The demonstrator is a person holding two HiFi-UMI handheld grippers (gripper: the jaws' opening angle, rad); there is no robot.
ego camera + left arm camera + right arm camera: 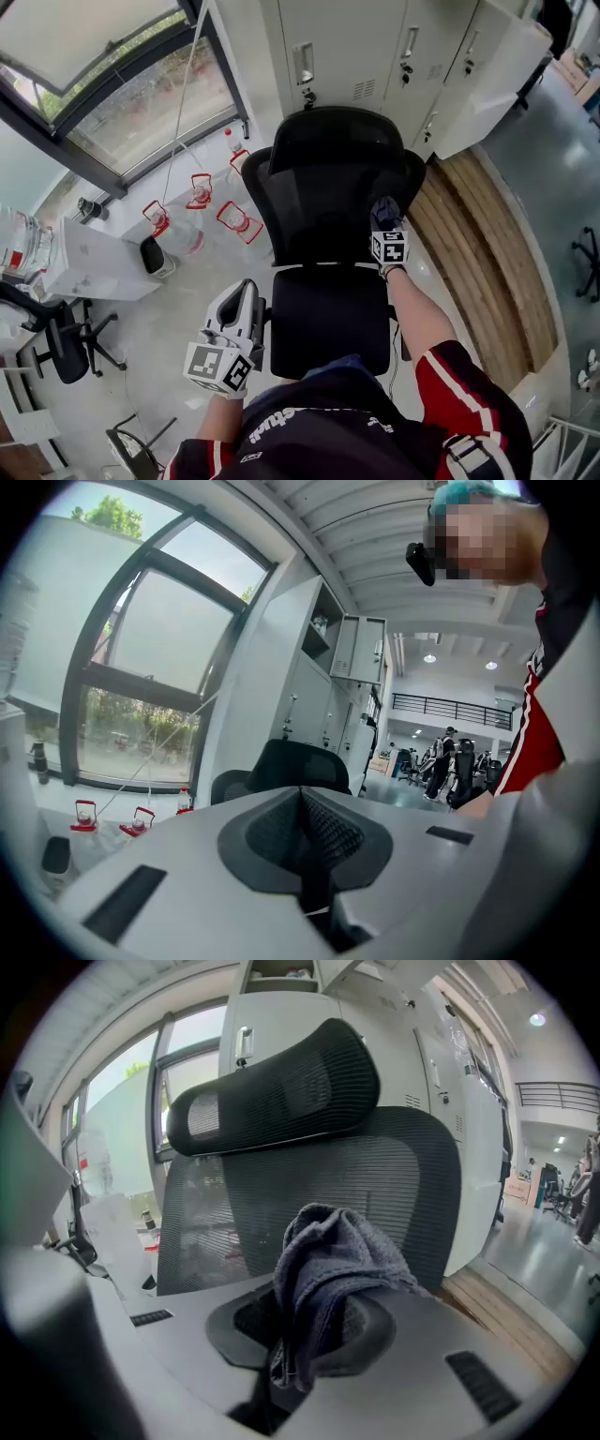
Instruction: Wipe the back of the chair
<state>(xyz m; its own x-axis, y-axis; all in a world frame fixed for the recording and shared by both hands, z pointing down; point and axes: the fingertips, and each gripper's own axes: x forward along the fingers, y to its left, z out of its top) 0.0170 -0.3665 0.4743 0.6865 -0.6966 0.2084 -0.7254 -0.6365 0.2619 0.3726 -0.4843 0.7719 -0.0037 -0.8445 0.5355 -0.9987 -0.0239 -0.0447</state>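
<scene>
Lockers [375, 56] behind chair [328, 319]; right tool [314, 1330] pinching grey cloth [328, 1260] near backrest [403, 1185]; left tool [305, 850] closed, empty

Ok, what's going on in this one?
A person stands over a black chair with a tool in each hand. The right tool is shut on a grey cloth and held up at the mesh backrest, below the headrest. Whether the cloth touches the mesh can't be told. The left tool is shut and empty, held low beside the seat.
</scene>
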